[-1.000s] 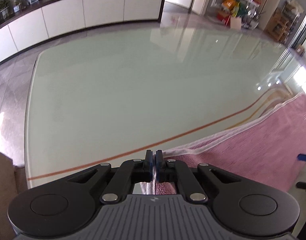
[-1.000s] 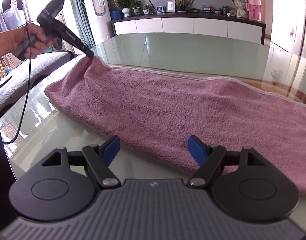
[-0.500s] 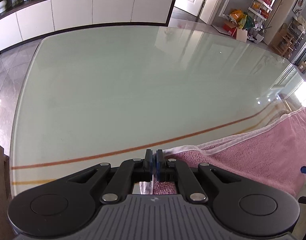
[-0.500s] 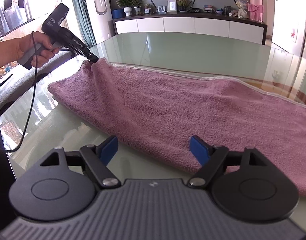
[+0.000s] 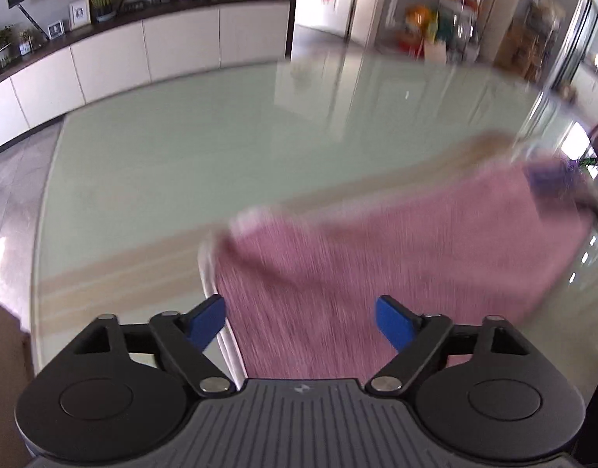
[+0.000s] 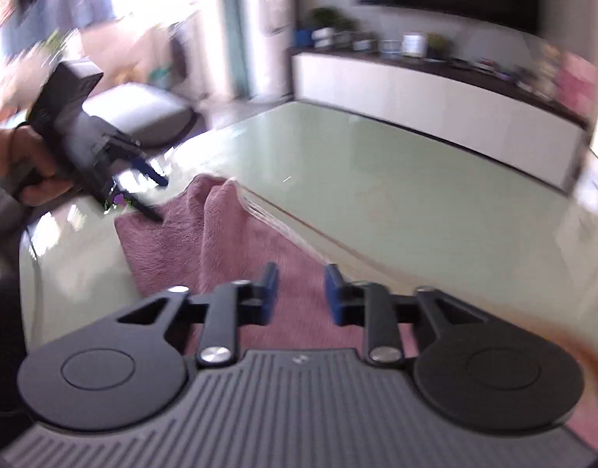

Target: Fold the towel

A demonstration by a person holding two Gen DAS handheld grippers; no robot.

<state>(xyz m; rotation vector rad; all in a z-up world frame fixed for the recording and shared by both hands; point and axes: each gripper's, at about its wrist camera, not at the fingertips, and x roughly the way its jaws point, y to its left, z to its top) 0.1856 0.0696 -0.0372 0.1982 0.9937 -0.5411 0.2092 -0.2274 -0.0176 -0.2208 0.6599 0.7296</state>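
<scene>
A pink towel point(image 5: 377, 257) with a white hem lies on the glass table point(image 5: 220, 148). In the left wrist view my left gripper point(image 5: 300, 321) is open, its blue pads wide apart above the towel's end, holding nothing. In the right wrist view the towel point(image 6: 228, 234) lies bunched into a ridge near its far corner. My right gripper point(image 6: 300, 292) is open with a narrow gap, just over the towel, nothing between the pads. The left gripper point(image 6: 142, 191) also shows there, held in a hand at the towel's far corner. Both views are blurred.
A long white sideboard point(image 5: 142, 54) runs beyond the table's far edge. A grey seat point(image 6: 139, 113) stands off the table's left corner. Shelves with goods point(image 5: 455, 11) stand at the back right. An orange stripe point(image 5: 123, 269) runs along the table's near edge.
My left gripper has opened and let go of the towel corner, which now lies in a ridge. My right gripper has narrowed and moved over the towel. Both cameras swung quickly.
</scene>
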